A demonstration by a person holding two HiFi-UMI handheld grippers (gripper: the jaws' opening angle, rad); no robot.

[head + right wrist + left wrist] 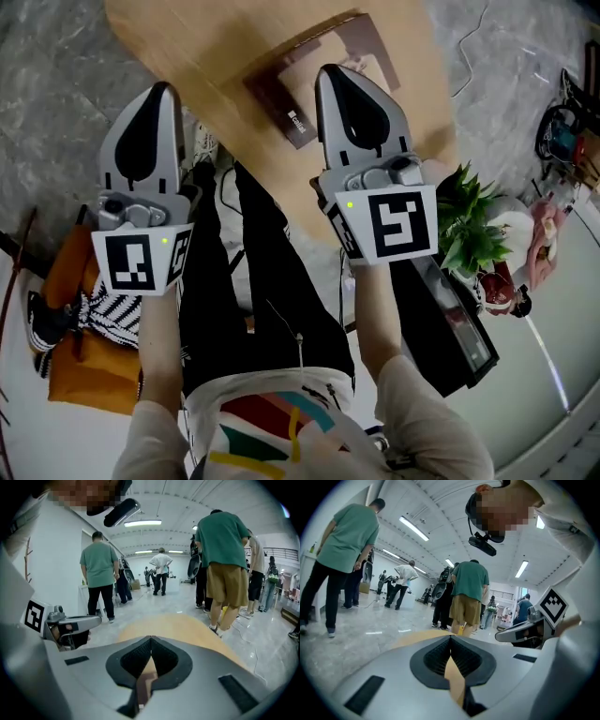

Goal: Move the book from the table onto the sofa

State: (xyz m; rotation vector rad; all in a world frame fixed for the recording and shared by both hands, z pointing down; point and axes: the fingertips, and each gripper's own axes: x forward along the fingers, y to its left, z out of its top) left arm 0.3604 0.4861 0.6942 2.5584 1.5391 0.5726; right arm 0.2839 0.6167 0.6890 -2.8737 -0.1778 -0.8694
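**Grippers.** The person holds 2 grippers side by side above the near edge of the table (187,37).
- The left gripper (164,87) is over the floor just beside the table's left edge.
- The right gripper (328,70) is over the tabletop.
- Each gripper carries its marker cube at the rear, facing the head camera.

**Left jaws.** In the left gripper view, the jaws of the left gripper (451,638) are fully closed, with the tips meeting in a single seam. Nothing is held between them. Only tan tabletop (417,639) shows through the opening behind the tips.

**Right jaws.** In the right gripper view, the jaws of the right gripper (151,638) are likewise closed tip to tip and grip nothing. The tabletop (187,625) extends ahead of them.

**Book.** The book (281,98) lies flat on the table.
- It has a dark brown cover with a small white label near its near corner.
- In the head view, the tip of the right gripper overlaps the book's right part. Whether they touch cannot be determined.
- The left gripper is well apart from the book.

**Surroundings.**
- A potted green plant (469,225) stands to the right of the table.
- An orange object (84,337) with a black-and-white striped cloth (112,314) on it lies at lower left.
- Both gripper views show several standing people on a glossy floor (356,630).
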